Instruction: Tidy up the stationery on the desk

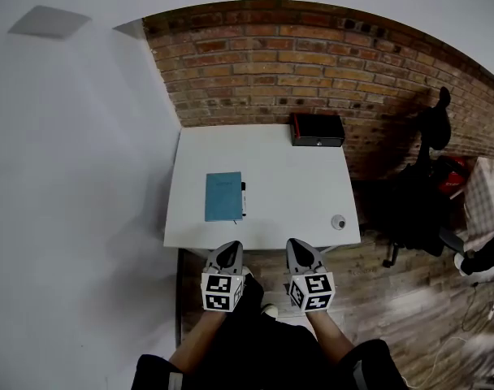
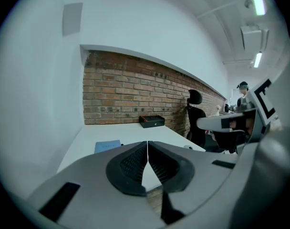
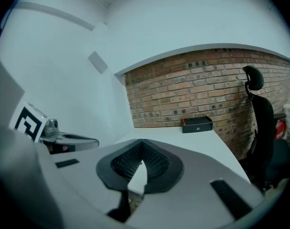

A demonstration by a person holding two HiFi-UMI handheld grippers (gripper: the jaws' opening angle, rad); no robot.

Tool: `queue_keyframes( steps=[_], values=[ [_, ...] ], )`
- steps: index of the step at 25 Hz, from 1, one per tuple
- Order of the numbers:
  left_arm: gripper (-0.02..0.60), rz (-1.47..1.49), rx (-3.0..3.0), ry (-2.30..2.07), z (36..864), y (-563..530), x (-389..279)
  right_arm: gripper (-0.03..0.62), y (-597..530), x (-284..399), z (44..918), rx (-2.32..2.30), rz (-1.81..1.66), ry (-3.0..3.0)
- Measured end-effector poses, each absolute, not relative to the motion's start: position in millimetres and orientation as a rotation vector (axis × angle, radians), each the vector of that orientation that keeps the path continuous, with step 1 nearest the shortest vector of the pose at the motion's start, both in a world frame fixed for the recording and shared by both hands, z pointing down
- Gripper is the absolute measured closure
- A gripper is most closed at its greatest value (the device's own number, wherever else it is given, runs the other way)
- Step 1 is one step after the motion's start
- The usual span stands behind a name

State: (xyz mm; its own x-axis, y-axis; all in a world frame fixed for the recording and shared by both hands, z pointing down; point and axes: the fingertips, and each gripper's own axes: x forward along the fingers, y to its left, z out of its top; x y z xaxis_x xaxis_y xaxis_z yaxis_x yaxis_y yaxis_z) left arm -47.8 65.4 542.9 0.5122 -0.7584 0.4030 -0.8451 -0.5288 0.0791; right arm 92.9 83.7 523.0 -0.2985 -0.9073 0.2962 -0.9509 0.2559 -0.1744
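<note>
A: Where do the tongs stand?
B: In the head view both hang just off the near edge of the white worktop [image 1: 271, 169], low in the frame. The left tongs [image 1: 229, 249] are left of centre and the right tongs [image 1: 299, 245] just right of it. Neither touches anything.
A: Open?
B: No. The left gripper view shows its ribbed pads pressed together along one thin line, nothing between. The right gripper view shows the same: tips meeting, empty.
A: And the stationery?
B: The head view gives it best. A teal notebook [image 1: 223, 196] lies flat left of the worktop's centre, with a black pen [image 1: 244, 199] just beside its right edge. A small round white thing [image 1: 338, 222] sits near the lower right corner, too small to name. A black box [image 1: 318, 129] with a red rim stands at the upper right corner against the brick wall [image 1: 255, 63].
A: Do the tongs' cameras catch those?
B: The left one catches the notebook above its own jaws, and the box farther back. The right one shows the box and a black office chair [image 3: 259, 123] at frame right. The pen shows only from the head.
</note>
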Motion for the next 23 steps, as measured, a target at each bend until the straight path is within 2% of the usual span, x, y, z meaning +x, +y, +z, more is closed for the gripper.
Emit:
queue_keyframes(
  steps=[23],
  values=[
    [0.566, 0.489, 2.514, -1.315, 542.7, 103.3, -45.0, 0.572, 117.3, 84.7, 514.8, 1.761, 0.457, -2.416]
  ],
)
